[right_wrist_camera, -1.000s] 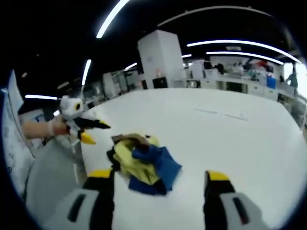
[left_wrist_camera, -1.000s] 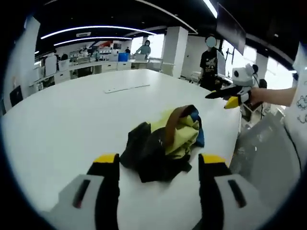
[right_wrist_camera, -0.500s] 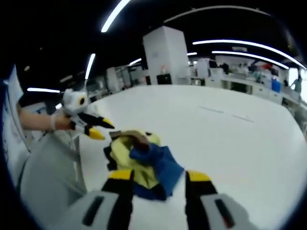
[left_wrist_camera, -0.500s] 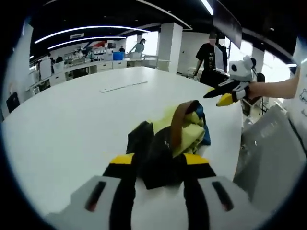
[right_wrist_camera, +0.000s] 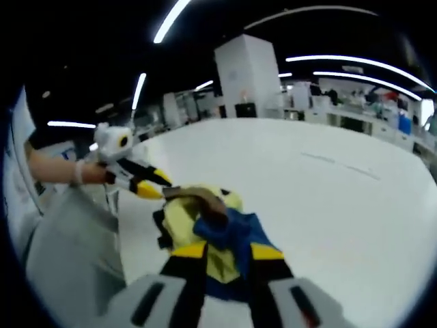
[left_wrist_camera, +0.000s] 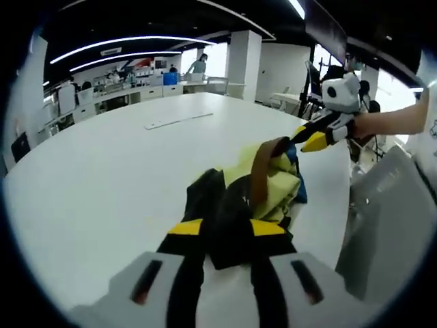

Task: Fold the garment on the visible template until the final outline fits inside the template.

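Both grippers now pinching crumpled garment

Left gripper closed from spread onto black fabric; right gripper likewise onto blue-yellow folds; white table; unfolding can start.

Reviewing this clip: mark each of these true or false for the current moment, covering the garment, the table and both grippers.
1. The garment lies crumpled in a heap on the white table. True.
2. The garment is one plain colour. False: it shows yellow, blue, black and a brown strip.
3. The left gripper has its jaws closed on the black part of the garment. True.
4. The right gripper hangs wide open, far from the garment. False: its jaws are nearly together on the blue and yellow fabric.
5. The garment sits in the middle of the table. False: it lies near the table's edge.
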`<state>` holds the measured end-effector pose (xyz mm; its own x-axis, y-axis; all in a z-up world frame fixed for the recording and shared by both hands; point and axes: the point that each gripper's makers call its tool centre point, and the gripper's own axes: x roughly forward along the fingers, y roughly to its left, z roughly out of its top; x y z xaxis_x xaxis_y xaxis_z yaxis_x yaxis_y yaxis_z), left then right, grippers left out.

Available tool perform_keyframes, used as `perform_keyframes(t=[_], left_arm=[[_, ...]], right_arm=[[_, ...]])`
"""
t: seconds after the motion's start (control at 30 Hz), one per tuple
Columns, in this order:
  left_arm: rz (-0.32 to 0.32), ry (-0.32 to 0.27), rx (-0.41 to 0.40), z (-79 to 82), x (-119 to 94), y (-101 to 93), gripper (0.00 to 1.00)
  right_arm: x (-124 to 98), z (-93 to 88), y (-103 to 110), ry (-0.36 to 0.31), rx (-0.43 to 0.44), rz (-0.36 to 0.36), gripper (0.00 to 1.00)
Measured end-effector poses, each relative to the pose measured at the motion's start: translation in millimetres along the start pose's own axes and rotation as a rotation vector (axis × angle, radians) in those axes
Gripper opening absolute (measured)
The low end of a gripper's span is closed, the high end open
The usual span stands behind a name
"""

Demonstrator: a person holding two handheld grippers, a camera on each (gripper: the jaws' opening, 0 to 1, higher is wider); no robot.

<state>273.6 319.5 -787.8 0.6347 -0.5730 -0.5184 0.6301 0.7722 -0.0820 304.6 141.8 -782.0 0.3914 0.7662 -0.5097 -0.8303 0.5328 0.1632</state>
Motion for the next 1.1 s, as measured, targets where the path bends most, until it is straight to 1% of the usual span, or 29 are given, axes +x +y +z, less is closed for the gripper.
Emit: perform_keyframes(t=[0.1, 0.2, 0.3, 0.4, 0.47, 0.57, 0.63, 0.73, 0.8, 0.87, 1.0, 1.1], left_arm=[[-0.003, 0.005, -0.001, -0.7, 1.6, 0.7, 0.19], [-0.005, 0.008, -0.004, -1.9, 1.9, 3.1, 0.17], [-0.003, 0.009, -0.001, -3.1, 2.4, 5.9, 0.15], [-0.004, 0.005, -0.006, -2.6, 2.7, 6.0, 0.15], [-0.007, 0.004, -0.005, -1.8, 3.7, 5.1, 0.13], [-0.007, 0.004, -0.004, -1.3, 5.3, 3.7, 0.11], [-0.009, 0.003, -0.008, -2.4, 6.7, 5.2, 0.1], [-0.008, 0.005, -0.007, -2.6, 5.8, 5.2, 0.07], [-0.007, 0.002, -0.009, -1.8, 5.6, 5.5, 0.04], [-0.003, 0.0, -0.008, -1.6, 5.8, 7.3, 0.0], [-0.001, -0.017, -0.04, 1.8, 2.9, 11.9, 0.0], [0.008, -0.025, -0.031, 5.7, -0.1, 13.3, 0.0]], right_arm=[[1.8, -1.8, -2.8, 0.008, 0.001, -0.007, 0.18], [2.2, -5.3, -11.4, 0.027, -0.024, -0.036, 0.11], [5.6, -7.8, -15.7, 0.037, -0.005, -0.032, 0.12], [9.1, -9.8, -15.3, 0.051, -0.021, -0.03, 0.11], [10.0, -9.3, -9.5, 0.056, -0.022, -0.024, 0.11], [14.4, -11.1, -8.6, 0.068, -0.041, -0.028, 0.1], [15.7, -11.5, -9.1, 0.063, -0.025, -0.027, 0.09], [16.3, -7.2, -9.9, 0.042, -0.017, -0.039, 0.05], [16.7, -5.6, -11.2, 0.035, -0.006, -0.044, 0.01], [17.0, -5.2, -13.1, 0.033, 0.001, -0.048, 0.0], [10.2, -1.2, -13.3, 0.028, 0.002, -0.053, 0.0], [2.7, 2.6, -14.5, 0.019, -0.019, -0.061, 0.0]])
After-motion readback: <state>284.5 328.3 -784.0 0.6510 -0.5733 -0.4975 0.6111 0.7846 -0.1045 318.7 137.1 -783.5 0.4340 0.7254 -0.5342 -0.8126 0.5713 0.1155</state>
